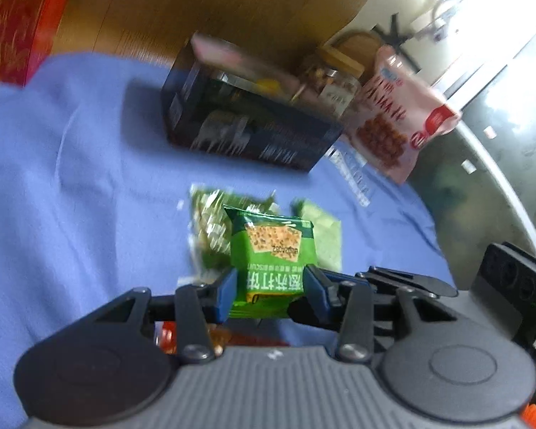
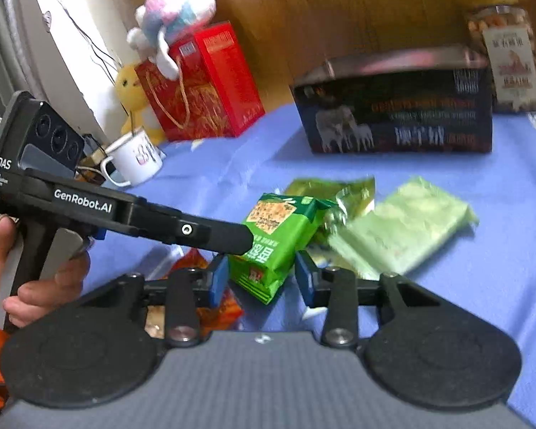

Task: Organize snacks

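Note:
My left gripper (image 1: 271, 287) is shut on a green biscuit packet (image 1: 272, 250) and holds it above the blue cloth. The same packet (image 2: 280, 236) shows in the right wrist view, pinched by the left gripper's black finger (image 2: 228, 237) from the left. My right gripper (image 2: 261, 282) is open around the packet's lower end; its blue pads stand on each side with small gaps. Two more green packets lie on the cloth behind, one shiny (image 2: 343, 193) and one pale (image 2: 407, 221). An orange snack bag (image 2: 200, 268) lies under the grippers.
A dark box (image 2: 396, 107) stands at the back of the blue cloth (image 2: 482, 286), with a snack jar (image 2: 507, 50) to its right. A red gift bag (image 2: 203, 82), plush toys (image 2: 175, 10) and a white mug (image 2: 135, 159) stand at the left. A pink snack bag (image 1: 400, 114) leans beside the box.

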The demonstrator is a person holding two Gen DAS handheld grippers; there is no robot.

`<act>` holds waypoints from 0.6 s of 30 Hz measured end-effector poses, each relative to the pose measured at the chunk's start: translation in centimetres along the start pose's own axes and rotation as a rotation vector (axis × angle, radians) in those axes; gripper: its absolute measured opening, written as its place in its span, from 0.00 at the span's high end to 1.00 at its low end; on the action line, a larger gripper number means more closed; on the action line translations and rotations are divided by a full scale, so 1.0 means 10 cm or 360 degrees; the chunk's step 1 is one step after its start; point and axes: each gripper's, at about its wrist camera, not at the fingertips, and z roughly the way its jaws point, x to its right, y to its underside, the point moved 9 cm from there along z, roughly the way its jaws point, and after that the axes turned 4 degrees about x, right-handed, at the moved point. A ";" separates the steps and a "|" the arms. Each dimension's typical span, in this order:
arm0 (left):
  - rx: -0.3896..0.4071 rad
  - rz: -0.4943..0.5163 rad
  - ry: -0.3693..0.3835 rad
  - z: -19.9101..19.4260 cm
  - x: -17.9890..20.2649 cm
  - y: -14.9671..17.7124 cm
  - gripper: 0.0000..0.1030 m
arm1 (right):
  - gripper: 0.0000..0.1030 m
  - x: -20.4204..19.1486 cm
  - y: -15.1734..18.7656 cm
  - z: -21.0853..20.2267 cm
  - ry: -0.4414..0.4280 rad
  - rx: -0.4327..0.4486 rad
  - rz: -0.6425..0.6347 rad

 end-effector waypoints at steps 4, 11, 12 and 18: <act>0.0101 -0.0008 0.0032 -0.03 0.13 -0.35 0.61 | 0.63 -0.02 -0.29 -0.10 0.0036 0.0132 -0.0090; 0.0247 0.0006 0.0008 0.24 0.22 -1.19 0.61 | 0.63 0.32 -1.05 0.06 0.0113 0.0308 -0.0095; 0.0253 -0.0002 -0.0001 0.29 0.20 -1.27 0.61 | 0.63 0.37 -1.14 0.10 0.0121 0.0324 -0.0095; 0.0272 -0.0003 -0.0283 0.66 -0.07 -1.57 0.53 | 0.59 0.67 -1.50 0.59 0.0177 0.0294 -0.0123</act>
